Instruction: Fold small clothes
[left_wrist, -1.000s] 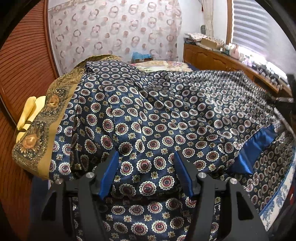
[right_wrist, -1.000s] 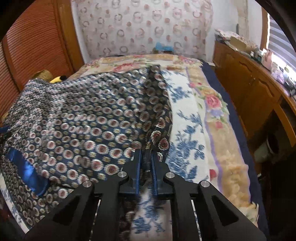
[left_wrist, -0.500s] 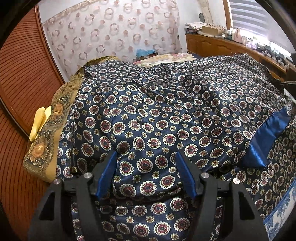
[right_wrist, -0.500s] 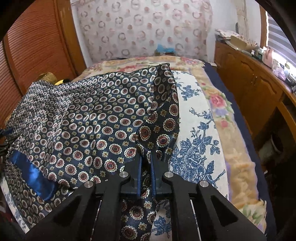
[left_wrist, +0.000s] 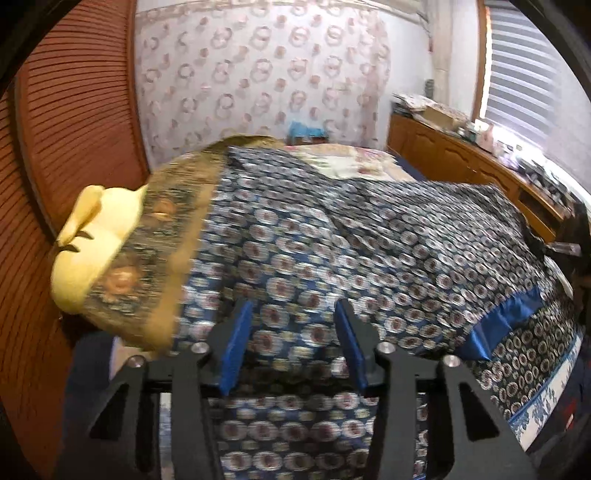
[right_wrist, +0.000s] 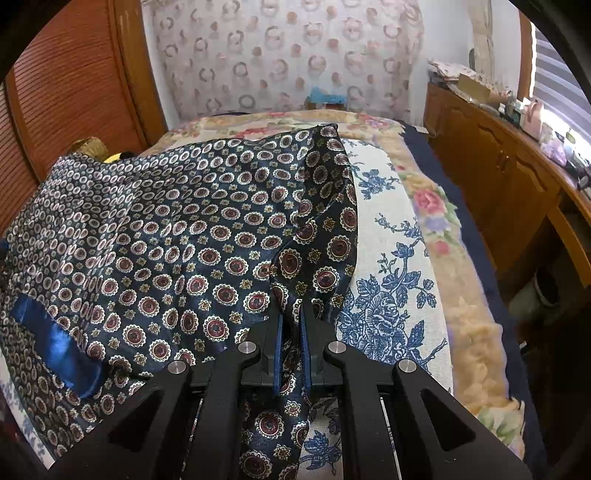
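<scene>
At the far left of my left camera's view a yellow soft toy (left_wrist: 88, 251) lies against the wooden slatted door (left_wrist: 74, 122), half covered by a gold patterned cloth (left_wrist: 147, 266). Just right of that, the navy medallion-print garment (left_wrist: 332, 258) spreads across the bed, and my left gripper (left_wrist: 291, 347) is over its near part with the blue pads spread wide, cloth showing between them; I cannot tell if the pads touch it. This view is blurred. Further right a plain blue satin band (left_wrist: 506, 325) runs along the garment's edge, with a wooden cabinet (left_wrist: 461, 162) along the far right wall. In my right camera's view the same garment (right_wrist: 184, 240) fills the left and middle, its blue band (right_wrist: 55, 347) at the near left. My right gripper (right_wrist: 291, 350) has its pads pressed together, pinching a fold at the garment's right edge. Right of it lies a white sheet with blue flowers (right_wrist: 388, 295), then a floral blanket (right_wrist: 461, 280) and the cabinet (right_wrist: 498, 166).
</scene>
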